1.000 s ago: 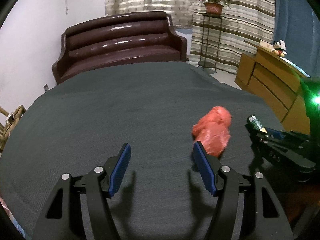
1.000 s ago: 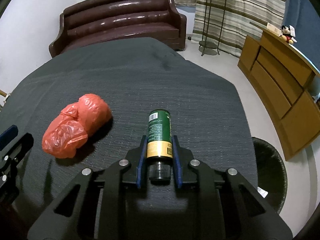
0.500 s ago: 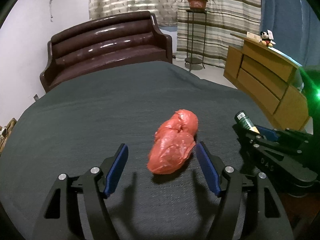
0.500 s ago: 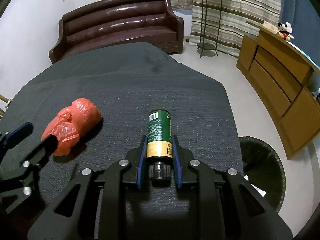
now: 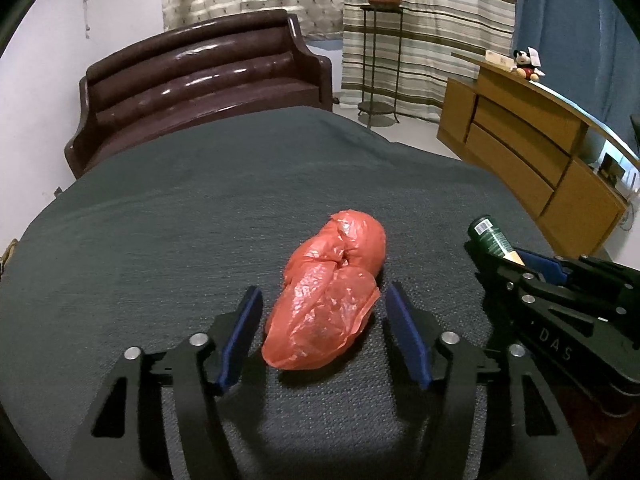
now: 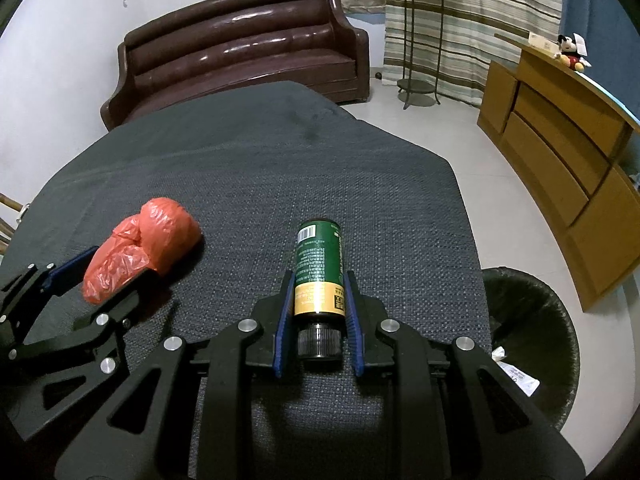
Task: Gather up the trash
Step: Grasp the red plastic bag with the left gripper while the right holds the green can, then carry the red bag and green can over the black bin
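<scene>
A crumpled red plastic bag (image 5: 340,248) lies on the dark grey tablecloth (image 5: 160,220). My left gripper (image 5: 324,290) straddles its near end; the jaws are closing, with a small gap still showing between each blue pad and the bag. The right wrist view shows the same bag (image 6: 168,224) with the left gripper (image 6: 120,268) around it. My right gripper (image 6: 318,276) is shut on a green bottle (image 6: 319,248) with a yellow band, gripped near its black cap and held just above the cloth. The bottle (image 5: 488,236) also shows at the right of the left wrist view.
A black mesh trash bin (image 6: 532,320) with paper scraps inside stands on the floor beside the table's right edge. A brown leather sofa (image 5: 200,92) is behind the table, a wooden cabinet (image 5: 540,152) along the right wall, a plant stand (image 5: 376,60) by the curtains.
My left gripper has shifted right, so the red bag went from outside its right finger to between both fingers, and its jaws have narrowed. The right gripper still holds the bottle, unmoved.
</scene>
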`<state>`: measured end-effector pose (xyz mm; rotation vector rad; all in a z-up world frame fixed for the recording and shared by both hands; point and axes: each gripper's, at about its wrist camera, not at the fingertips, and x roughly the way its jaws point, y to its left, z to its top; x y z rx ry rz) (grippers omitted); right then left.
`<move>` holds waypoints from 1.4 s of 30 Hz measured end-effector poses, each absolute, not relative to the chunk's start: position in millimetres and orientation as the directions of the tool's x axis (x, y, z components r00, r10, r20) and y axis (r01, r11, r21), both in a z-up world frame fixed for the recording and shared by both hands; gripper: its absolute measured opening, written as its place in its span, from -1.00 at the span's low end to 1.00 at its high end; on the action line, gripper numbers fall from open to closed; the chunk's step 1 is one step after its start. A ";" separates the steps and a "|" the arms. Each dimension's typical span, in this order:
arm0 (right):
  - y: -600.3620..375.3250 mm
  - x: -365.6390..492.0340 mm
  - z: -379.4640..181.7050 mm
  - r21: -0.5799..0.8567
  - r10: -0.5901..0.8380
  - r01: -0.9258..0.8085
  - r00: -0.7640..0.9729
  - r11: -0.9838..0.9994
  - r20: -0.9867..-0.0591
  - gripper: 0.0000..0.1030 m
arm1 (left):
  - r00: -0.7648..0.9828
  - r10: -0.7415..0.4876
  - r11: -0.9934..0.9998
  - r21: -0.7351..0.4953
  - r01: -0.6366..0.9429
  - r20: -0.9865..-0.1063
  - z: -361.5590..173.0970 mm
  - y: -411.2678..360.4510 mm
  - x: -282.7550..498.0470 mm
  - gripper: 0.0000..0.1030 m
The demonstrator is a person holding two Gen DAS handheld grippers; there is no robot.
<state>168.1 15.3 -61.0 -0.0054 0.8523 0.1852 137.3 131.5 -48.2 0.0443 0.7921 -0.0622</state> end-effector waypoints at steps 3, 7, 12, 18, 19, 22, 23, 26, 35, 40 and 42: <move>16.4 168.6 -61.3 0.062 0.156 -0.166 0.643 0.984 -0.750 -0.55 | 0.691 -0.049 0.997 0.009 0.080 -0.721 -49.6 130.6 139.0 0.03; 18.1 170.1 -63.0 0.056 0.151 -0.166 0.642 0.984 -0.752 -0.55 | 0.685 -0.056 0.996 0.005 0.087 -0.726 -50.3 128.7 140.0 -0.21; 20.1 170.7 -64.1 0.048 0.145 -0.166 0.642 0.985 -0.753 -0.55 | 0.686 -0.057 0.996 0.009 0.093 -0.725 -51.0 126.0 138.2 -0.34; 19.6 170.1 -63.8 0.046 0.143 -0.166 0.643 0.985 -0.753 -0.55 | 0.692 -0.056 0.995 0.013 0.095 -0.720 -51.0 124.9 137.5 -0.43; 19.6 170.2 -63.9 0.045 0.142 -0.165 0.643 0.985 -0.752 -0.55 | 0.692 -0.056 0.995 0.013 0.095 -0.719 -51.0 125.2 137.4 -0.45; 18.6 169.3 -63.7 0.042 0.138 -0.162 0.645 0.986 -0.752 -0.55 | 0.694 -0.056 0.996 0.011 0.092 -0.717 -51.4 124.2 137.5 -0.48; 18.3 169.0 -63.8 0.041 0.137 -0.162 0.645 0.986 -0.752 -0.55 | 0.695 -0.056 0.996 0.011 0.091 -0.717 -51.4 124.3 137.5 -0.50; 16.7 167.6 -63.6 0.038 0.134 -0.160 0.647 0.986 -0.751 -0.55 | 0.697 -0.056 0.996 0.008 0.089 -0.715 -51.5 126.3 137.6 -0.56; 16.3 160.6 -60.7 0.022 0.122 -0.156 0.670 0.988 -0.732 -0.55 | 0.710 -0.042 0.998 0.008 0.067 -0.703 -48.5 129.2 130.7 -0.64; 17.6 150.8 -58.5 0.017 0.119 -0.156 0.678 0.988 -0.725 -0.55 | 0.723 -0.035 0.998 0.008 0.056 -0.690 -41.6 134.5 120.5 -0.65; 17.1 145.7 -55.8 0.018 0.121 -0.156 0.683 0.988 -0.721 -0.55 | 0.728 -0.034 0.999 0.006 0.052 -0.685 -39.3 136.4 115.1 -0.65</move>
